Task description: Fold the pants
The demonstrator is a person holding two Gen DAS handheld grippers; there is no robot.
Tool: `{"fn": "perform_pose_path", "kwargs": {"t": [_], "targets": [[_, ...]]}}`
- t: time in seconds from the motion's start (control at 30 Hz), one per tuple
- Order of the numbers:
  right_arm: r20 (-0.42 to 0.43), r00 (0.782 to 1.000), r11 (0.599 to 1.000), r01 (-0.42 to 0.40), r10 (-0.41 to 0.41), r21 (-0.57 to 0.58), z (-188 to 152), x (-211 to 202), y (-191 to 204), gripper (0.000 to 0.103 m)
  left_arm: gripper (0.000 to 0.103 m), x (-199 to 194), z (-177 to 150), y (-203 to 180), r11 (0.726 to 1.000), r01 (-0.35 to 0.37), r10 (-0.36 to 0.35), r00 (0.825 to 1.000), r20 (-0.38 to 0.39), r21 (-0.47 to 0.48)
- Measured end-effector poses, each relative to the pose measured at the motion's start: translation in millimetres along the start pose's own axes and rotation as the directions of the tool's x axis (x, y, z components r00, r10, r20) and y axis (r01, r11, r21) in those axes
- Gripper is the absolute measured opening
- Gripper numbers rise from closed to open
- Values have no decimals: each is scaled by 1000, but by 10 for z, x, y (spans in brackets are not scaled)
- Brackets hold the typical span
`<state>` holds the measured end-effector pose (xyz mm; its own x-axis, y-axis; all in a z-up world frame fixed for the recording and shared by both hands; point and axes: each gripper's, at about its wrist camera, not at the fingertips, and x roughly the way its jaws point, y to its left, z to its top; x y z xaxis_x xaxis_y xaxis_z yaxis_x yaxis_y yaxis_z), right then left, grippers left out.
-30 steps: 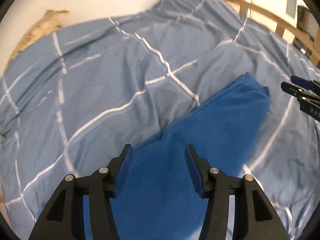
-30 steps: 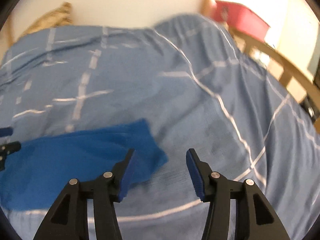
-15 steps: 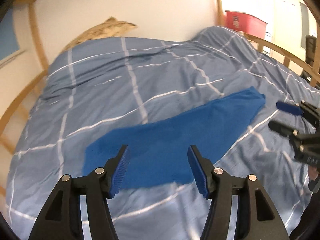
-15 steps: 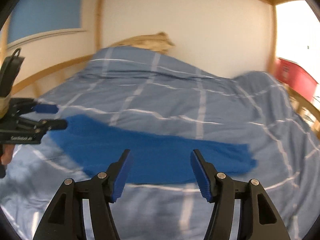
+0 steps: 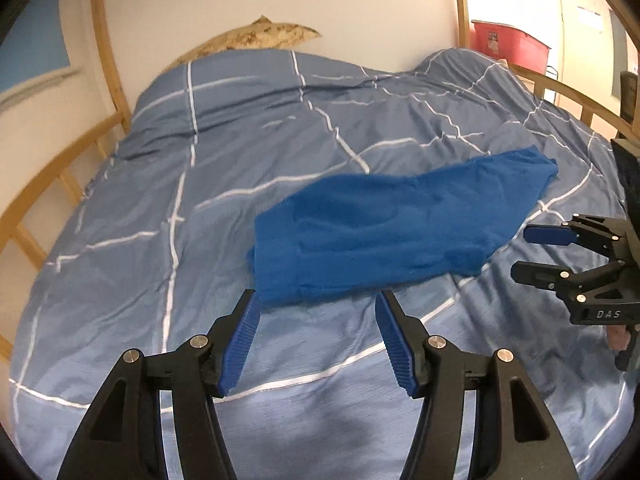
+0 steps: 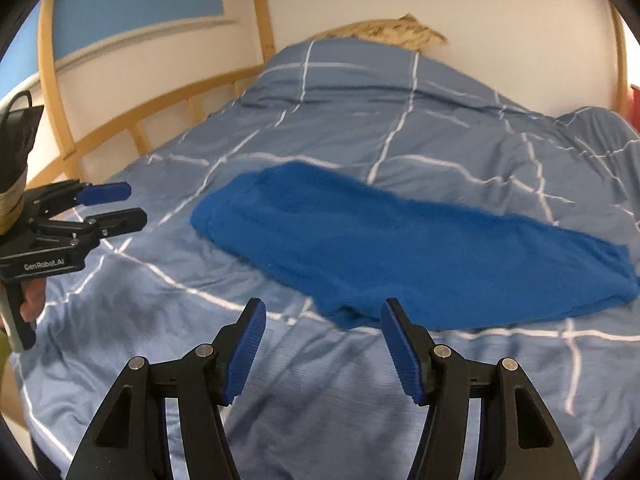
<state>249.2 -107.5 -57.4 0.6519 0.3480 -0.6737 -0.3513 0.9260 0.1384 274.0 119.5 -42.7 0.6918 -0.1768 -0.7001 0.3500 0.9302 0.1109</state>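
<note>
Your bed (image 5: 120,240) fills both views, covered by a light blue duvet (image 5: 224,128) with a white grid of lines, and a wooden frame (image 5: 60,160) curves round its far side against the white wall. On top of the duvet the blue pants (image 5: 400,224) lie flat in a long folded strip, running across the middle of the bed; in the right wrist view the same pants (image 6: 400,248) stretch from the centre out to the right edge. A tan patterned pillow (image 5: 256,36) peeks over the duvet at the head end, and a red bin (image 5: 508,46) stands beyond the frame on the right. Your left gripper (image 5: 316,312) hangs over the duvet just short of the pants' near edge, its jaws spread wide and holding nothing. Your right gripper (image 6: 322,314) is likewise spread wide and empty, with its tips just before the near corner of the pants
</note>
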Motion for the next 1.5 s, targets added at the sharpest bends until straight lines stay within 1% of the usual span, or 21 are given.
{"fn": "perform_pose_path", "kwargs": {"t": [0.1,0.17,0.27,0.33,0.47,0.53,0.57,0.63,0.67,0.73,0.77,0.8,0.83,1.0,1.03,1.07,1.17,1.27,1.33,1.43,1.5], "targets": [[-40,999,1000,3,-4,-11,-5,202,60,60,59,247,-23,158,1000,19,-19,999,-26,-12],[-66,998,1000,15,-16,-13,-2,321,77,60,59,429,-24,227,999,38,-39,997,-60,-22],[-80,996,999,41,-42,-11,-2,406,75,60,58,697,-34,253,999,38,-36,993,-108,13],[-103,994,999,42,-42,4,-27,475,50,59,58,826,-39,245,999,27,-21,992,-127,46],[-128,991,999,48,-45,21,-78,537,12,58,56,961,-24,267,997,22,-13,992,-127,68],[-128,990,998,54,-50,24,-83,571,-5,56,51,1009,-10,284,997,34,-25,992,-125,73],[-126,991,998,55,-52,26,-76,583,-11,53,51,1027,-12,284,996,38,-28,992,-124,78],[-114,992,998,49,-45,27,-51,597,-19,52,48,1064,-11,306,996,39,-29,992,-122,84],[-109,993,999,47,-45,23,-42,603,-14,52,45,1082,-9,317,996,41,-30,992,-125,84],[-98,994,998,56,-55,8,-23,612,-7,49,43,1114,-17,341,996,59,-49,990,-132,72],[-98,994,998,56,-55,8,-15,619,-9,49,40,1124,-26,353,996,68,-59,989,-135,64],[-105,993,998,53,-51,16,-11,639,-17,47,31,1134,-27,361,996,71,-62,988,-138,56],[-110,993,998,50,-47,26,-11,660,-28,42,22,1138,-30,374,997,68,-62,988,-142,40],[-119,992,998,56,-52,32,-59,684,-25,31,17,1080,-19,391,998,55,-53,988,-145,8],[-116,992,998,59,-55,34,-63,677,-26,23,17,1057,-15,392,999,47,-46,989,-142,3],[-111,992,997,66,-60,45,-66,660,-40,18,16,1038,-13,391,999,43,-43,989,-142,0],[-118,992,995,56,-47,79,-66,606,-56,15,16,965,18,391,999,32,-31,991,-133,3],[-116,989,995,94,-88,45,-69,528,14,13,15,921,33,446,1000,23,-24,990,-140,-10],[-135,986,993,106,-98,57,-64,507,17,12,15,902,5,480,1000,16,-19,988,-154,-19],[-170,981,986,114,-93,121,-75,537,-19,12,13,948,-78,530,999,8,-18,981,-195,-47],[-181,976,984,141,-120,108,-131,583,22,11,11,972,-137,549,998,3,-15,978,-206,-59]]}}
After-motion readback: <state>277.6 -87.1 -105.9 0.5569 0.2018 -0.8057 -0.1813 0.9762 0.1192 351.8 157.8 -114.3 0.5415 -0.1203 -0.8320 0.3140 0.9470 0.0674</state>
